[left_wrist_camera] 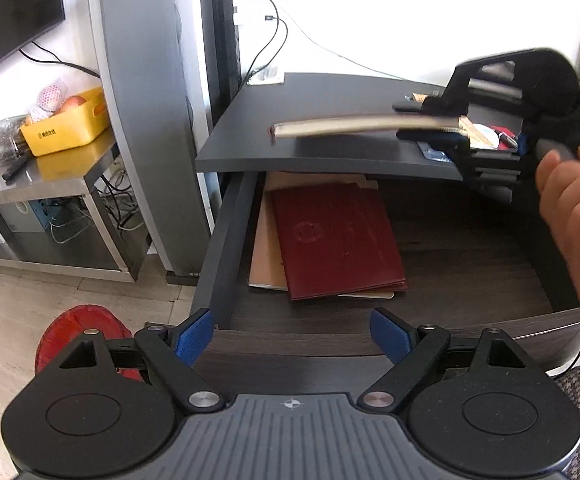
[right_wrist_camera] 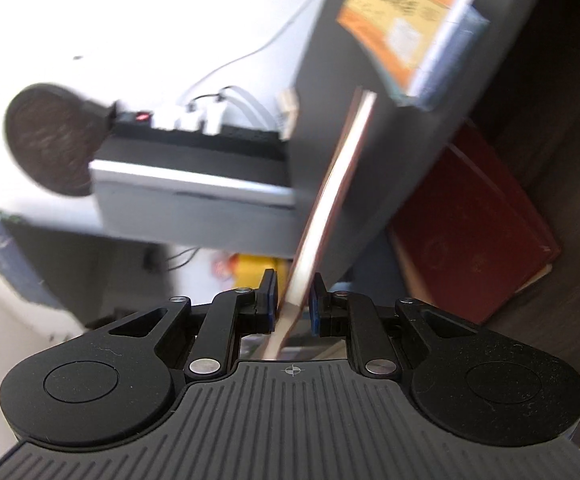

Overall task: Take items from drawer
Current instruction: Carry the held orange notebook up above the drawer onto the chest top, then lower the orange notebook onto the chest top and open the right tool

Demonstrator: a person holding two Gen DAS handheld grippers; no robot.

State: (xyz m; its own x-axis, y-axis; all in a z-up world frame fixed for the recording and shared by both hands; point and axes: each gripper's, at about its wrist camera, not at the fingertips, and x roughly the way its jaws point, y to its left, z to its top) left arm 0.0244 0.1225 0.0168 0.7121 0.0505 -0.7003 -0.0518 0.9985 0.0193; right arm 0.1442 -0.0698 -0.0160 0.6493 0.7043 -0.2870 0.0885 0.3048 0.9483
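right hand-held gripper [right_wrist_camera: 294,300] clenched on a thin brown-covered booklet [left_wrist_camera: 330,126], held edge-on, level above the dark grey desk top [left_wrist_camera: 310,100]. left gripper [left_wrist_camera: 292,334] spread wide, empty, over the open dark wood drawer [left_wrist_camera: 450,240]; dark red hardcover folder [left_wrist_camera: 336,240] lies inside.

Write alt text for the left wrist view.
The right gripper, held in a hand, carries a thin book flat above a dark desk top. Below it, an open drawer still holds a dark red book lying on tan folders, while the left gripper waits open at the drawer's front edge.
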